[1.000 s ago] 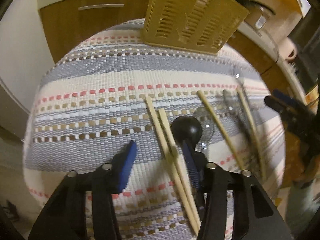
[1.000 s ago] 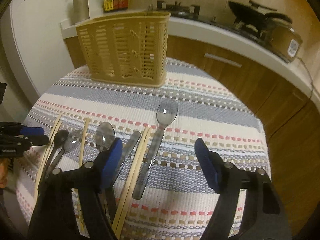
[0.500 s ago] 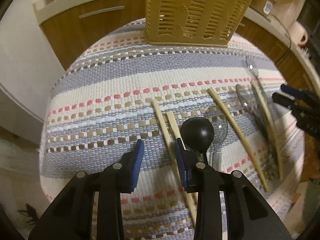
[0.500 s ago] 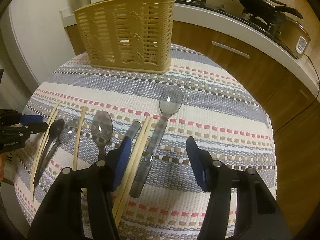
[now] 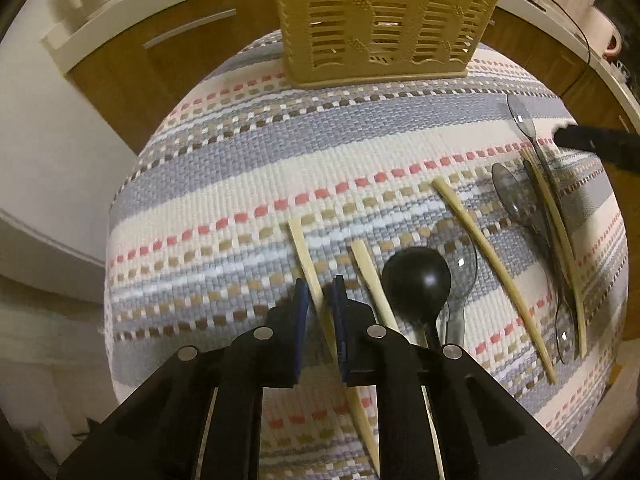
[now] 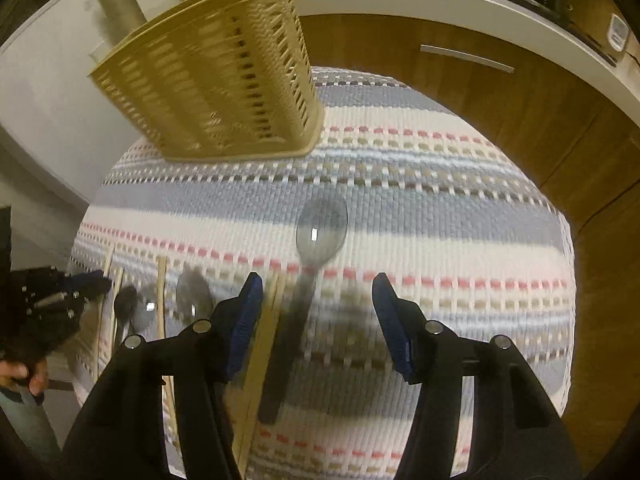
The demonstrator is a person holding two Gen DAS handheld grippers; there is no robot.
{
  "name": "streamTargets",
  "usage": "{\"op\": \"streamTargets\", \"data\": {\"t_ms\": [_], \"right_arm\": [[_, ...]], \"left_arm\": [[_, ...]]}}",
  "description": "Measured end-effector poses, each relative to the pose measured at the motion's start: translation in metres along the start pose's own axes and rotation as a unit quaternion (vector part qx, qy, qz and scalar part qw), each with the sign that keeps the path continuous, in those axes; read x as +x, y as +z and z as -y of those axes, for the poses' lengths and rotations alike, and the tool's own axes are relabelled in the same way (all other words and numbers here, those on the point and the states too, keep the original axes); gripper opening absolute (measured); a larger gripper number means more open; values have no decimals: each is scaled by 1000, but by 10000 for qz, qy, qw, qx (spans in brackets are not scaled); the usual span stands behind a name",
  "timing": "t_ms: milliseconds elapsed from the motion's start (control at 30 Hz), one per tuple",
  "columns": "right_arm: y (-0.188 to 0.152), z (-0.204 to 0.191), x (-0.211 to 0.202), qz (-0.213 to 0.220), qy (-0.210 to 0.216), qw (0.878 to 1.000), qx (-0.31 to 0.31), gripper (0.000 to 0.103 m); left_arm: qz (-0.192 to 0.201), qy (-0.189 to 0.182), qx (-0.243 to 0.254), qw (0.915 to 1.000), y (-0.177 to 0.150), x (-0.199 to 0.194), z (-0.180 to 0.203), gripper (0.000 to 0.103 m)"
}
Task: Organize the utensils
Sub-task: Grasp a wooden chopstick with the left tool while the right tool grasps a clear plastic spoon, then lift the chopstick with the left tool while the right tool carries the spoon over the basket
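Note:
On the striped cloth (image 5: 280, 152) lie several chopsticks and spoons; the tan slotted basket (image 5: 384, 20) (image 6: 216, 80) stands at the far edge. My left gripper (image 5: 320, 304) points down over the leftmost chopstick (image 5: 304, 248). Its jaws are closing, with the stick between the pads and a thin gap still showing. A second chopstick (image 5: 372, 280) and a black spoon (image 5: 416, 280) lie just right of it. My right gripper (image 6: 318, 316) is open over the handle of a clear spoon (image 6: 322, 232), with a pair of chopsticks (image 6: 272, 320) by its left finger.
More chopsticks (image 5: 492, 264) and grey spoons (image 5: 516, 200) lie toward the right side of the cloth. Wooden cabinets (image 6: 520, 120) and a white counter curve behind the table. A hand (image 6: 20, 372) holds the left gripper at the cloth's left edge.
The left jaws have narrowed and shifted left, from beside the black spoon to around the leftmost chopstick. The right gripper has moved forward over the clear spoon's handle and narrowed a little.

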State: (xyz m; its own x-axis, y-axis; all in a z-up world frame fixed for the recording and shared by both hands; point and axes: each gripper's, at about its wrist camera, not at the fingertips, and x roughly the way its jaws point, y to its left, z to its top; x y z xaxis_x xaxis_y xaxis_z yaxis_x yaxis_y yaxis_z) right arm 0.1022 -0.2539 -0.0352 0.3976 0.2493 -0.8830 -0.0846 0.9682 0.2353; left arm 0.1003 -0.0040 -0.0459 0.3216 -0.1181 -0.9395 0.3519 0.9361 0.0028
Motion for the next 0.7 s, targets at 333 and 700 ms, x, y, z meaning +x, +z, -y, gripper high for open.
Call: {"op": "streamTargets", "data": {"t_ms": [333, 700], "right_arm": [[36, -3, 45, -708, -399, 9964, 252, 39], [31, -28, 40, -226, -822, 9959, -296, 24]], "left_arm": [[-228, 118, 325, 9991, 21, 6, 2, 8], [1071, -512, -252, 9926, 24, -30, -8, 4]]}}
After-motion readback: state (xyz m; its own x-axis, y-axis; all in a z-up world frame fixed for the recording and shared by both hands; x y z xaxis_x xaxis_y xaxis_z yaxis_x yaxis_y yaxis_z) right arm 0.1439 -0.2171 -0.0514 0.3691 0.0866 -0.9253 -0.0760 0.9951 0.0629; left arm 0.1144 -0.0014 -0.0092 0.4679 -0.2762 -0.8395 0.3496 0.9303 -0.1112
